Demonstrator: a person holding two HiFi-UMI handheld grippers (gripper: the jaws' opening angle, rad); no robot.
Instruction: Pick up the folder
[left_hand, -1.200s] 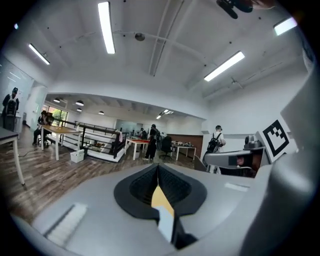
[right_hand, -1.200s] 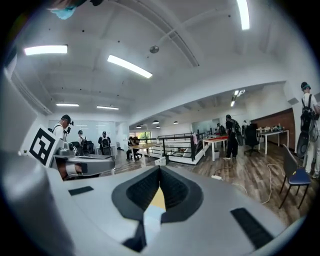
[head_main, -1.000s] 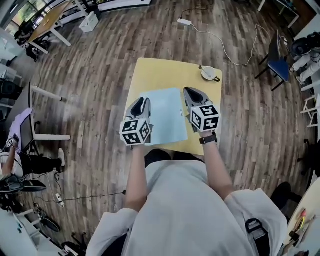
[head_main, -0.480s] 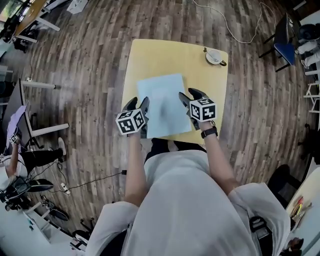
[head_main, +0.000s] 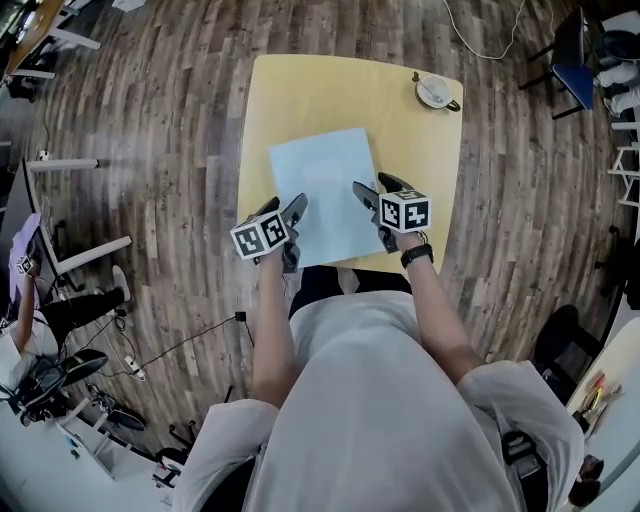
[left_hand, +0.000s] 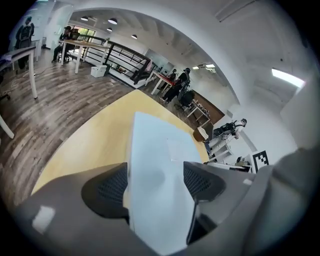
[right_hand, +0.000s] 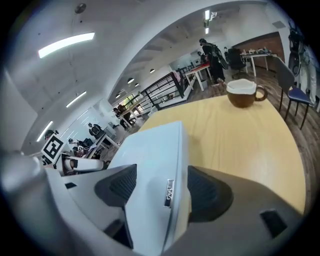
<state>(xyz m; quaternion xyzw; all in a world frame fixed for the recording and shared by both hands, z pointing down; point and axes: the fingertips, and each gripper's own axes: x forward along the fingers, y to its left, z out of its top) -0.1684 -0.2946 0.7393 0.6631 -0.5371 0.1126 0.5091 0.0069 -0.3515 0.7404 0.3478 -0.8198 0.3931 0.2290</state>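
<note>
Left gripper (head_main: 285, 208) stands at the near left corner of the folder (head_main: 325, 190), with the right gripper (head_main: 375, 188) at its near right edge. Both point down and away from the person (head_main: 370, 400) holding them.

The left gripper view shows its jaws spread wide, having just been opening. The folder's pale blue edge runs up between the dark ribbed pads (left_hand: 107, 190), and neither pad squeezes it. The right gripper's jaws have likewise just been opening and stand wide apart. The folder's corner lies between its pads (right_hand: 117, 185), loose in the gap, with a small metal tag (right_hand: 169, 194) showing on the edge.

The folder lies flat on the yellow table (head_main: 300, 90), turned slightly off square. Its near edge comes close to the table's near edge, and bare tabletop shows to the left, right and far side.

A cup (head_main: 435, 90) with a pale top and a handle stands at the far right corner, well apart from the folder. Dark wood floor (head_main: 180, 100) surrounds the table. A blue chair (head_main: 575, 75) stands off to the far right.
</note>
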